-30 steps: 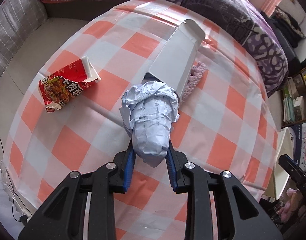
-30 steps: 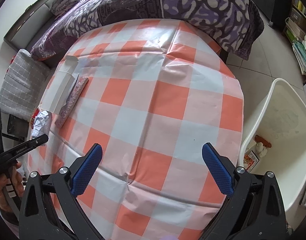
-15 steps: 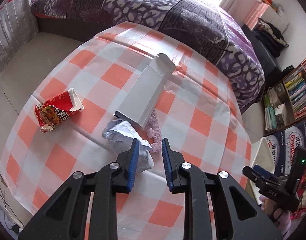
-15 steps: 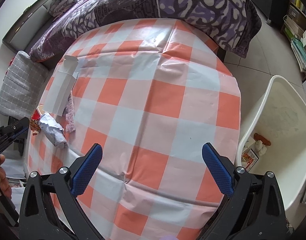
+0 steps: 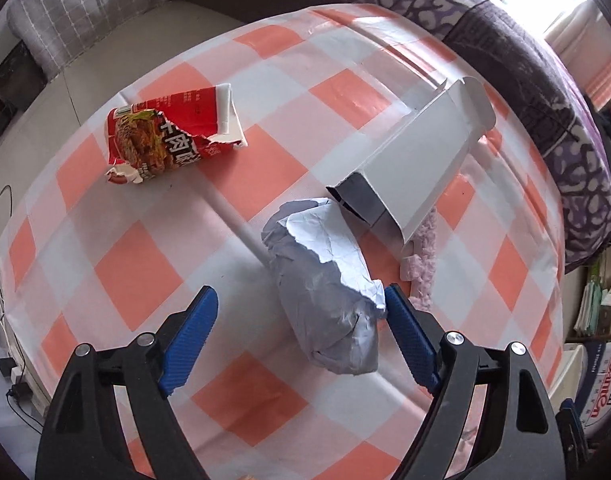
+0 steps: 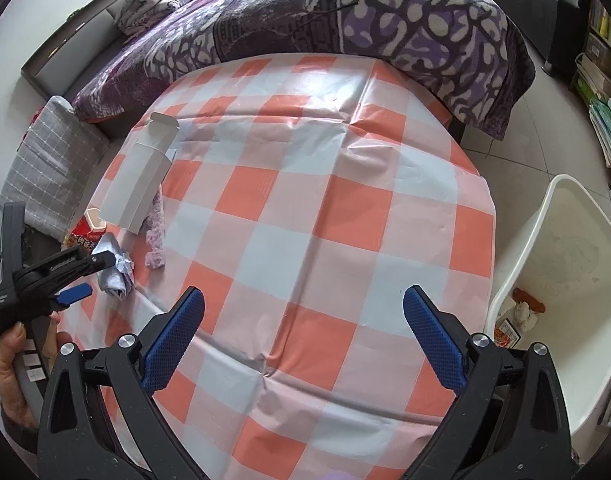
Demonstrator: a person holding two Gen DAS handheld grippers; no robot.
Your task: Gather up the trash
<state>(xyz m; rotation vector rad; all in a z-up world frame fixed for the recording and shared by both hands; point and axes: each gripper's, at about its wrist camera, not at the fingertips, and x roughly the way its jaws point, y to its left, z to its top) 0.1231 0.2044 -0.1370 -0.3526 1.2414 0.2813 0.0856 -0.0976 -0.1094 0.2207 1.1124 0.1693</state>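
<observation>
A crumpled ball of white paper [image 5: 329,284] lies on the checked tablecloth [image 5: 137,264], between the open fingers of my left gripper [image 5: 301,320]; its right pad [image 5: 405,332] touches the paper's edge. Beyond it lie a white cardboard box [image 5: 417,164], a pink fluffy strip [image 5: 423,252] and a torn red noodle cup [image 5: 165,136]. My right gripper [image 6: 305,344] is open and empty above the table's near edge. The right wrist view also shows the paper [image 6: 115,270], box [image 6: 139,184] and left gripper [image 6: 79,280].
A white plastic bin [image 6: 545,240] with some scraps inside stands on the floor right of the table. A bed with a purple patterned blanket [image 6: 345,12] lies behind the table. A grey cushion [image 6: 45,160] is at the left. Shelves with books stand at the far right.
My left gripper was shut on the paper a second ago, then let it go, narrowed beside it, and now stands wide open around it. My right gripper has barely moved.
</observation>
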